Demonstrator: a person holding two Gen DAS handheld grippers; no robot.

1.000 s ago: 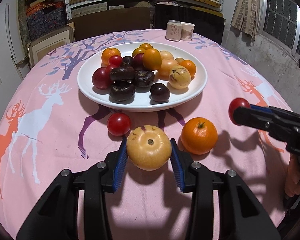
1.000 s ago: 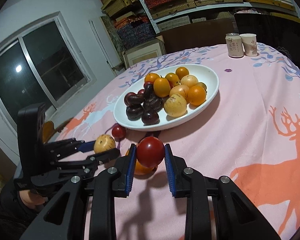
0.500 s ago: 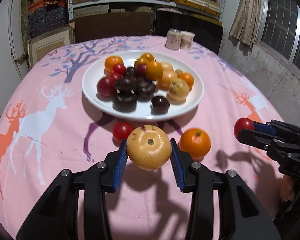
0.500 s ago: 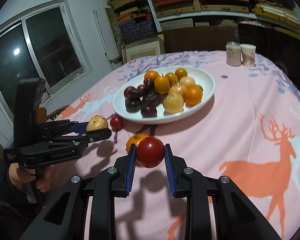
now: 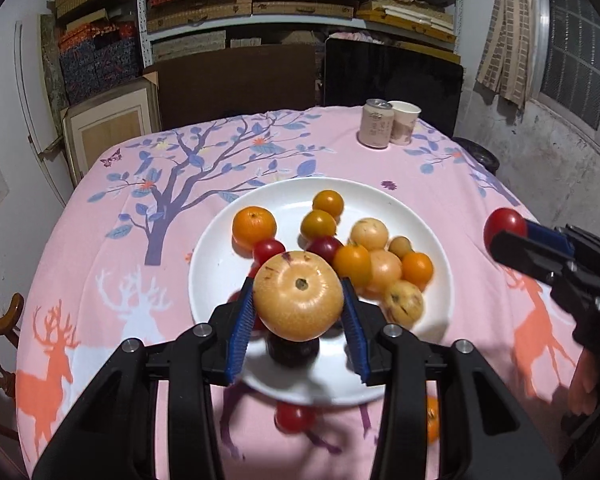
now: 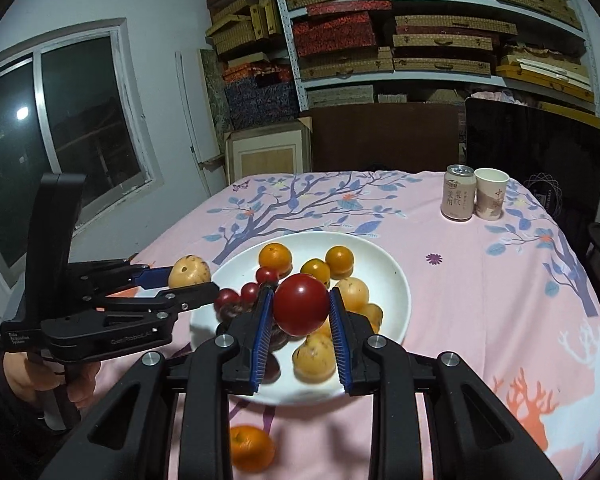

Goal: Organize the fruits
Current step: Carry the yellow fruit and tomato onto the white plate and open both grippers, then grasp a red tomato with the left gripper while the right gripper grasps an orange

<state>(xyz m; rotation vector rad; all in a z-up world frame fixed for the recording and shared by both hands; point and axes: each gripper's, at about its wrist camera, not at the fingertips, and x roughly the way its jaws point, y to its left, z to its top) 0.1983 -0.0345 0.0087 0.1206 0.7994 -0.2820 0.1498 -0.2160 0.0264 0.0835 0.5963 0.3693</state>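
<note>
My left fingers (image 5: 298, 306) are clamped on a yellow passion fruit (image 5: 299, 295), its blue pads pressing both sides, and I hold it in the air over the near part of the white plate (image 5: 220, 256). My right fingers (image 6: 300, 312) grip a red tomato (image 6: 301, 309) the same way, also above the plate's near edge. From the right wrist view my left gripper sits off to the left with the yellow fruit at its tip, beside the plate rim.

On the pink bench (image 5: 100, 240) just in front of the plate lie a small red tomato (image 5: 294, 417) and an orange (image 6: 250, 448), both loose on the cloth. A dark purple fruit (image 5: 293, 350) sits on the plate right under my left fingers. Further in, the plate carries a pile of oranges, pale yellow fruits and red tomatoes, touching one another, with one mandarin (image 5: 254, 225) slightly apart at the left.

Far across the bench stand a can (image 5: 375, 123) and a paper cup (image 5: 405, 122), touching side by side.
</note>
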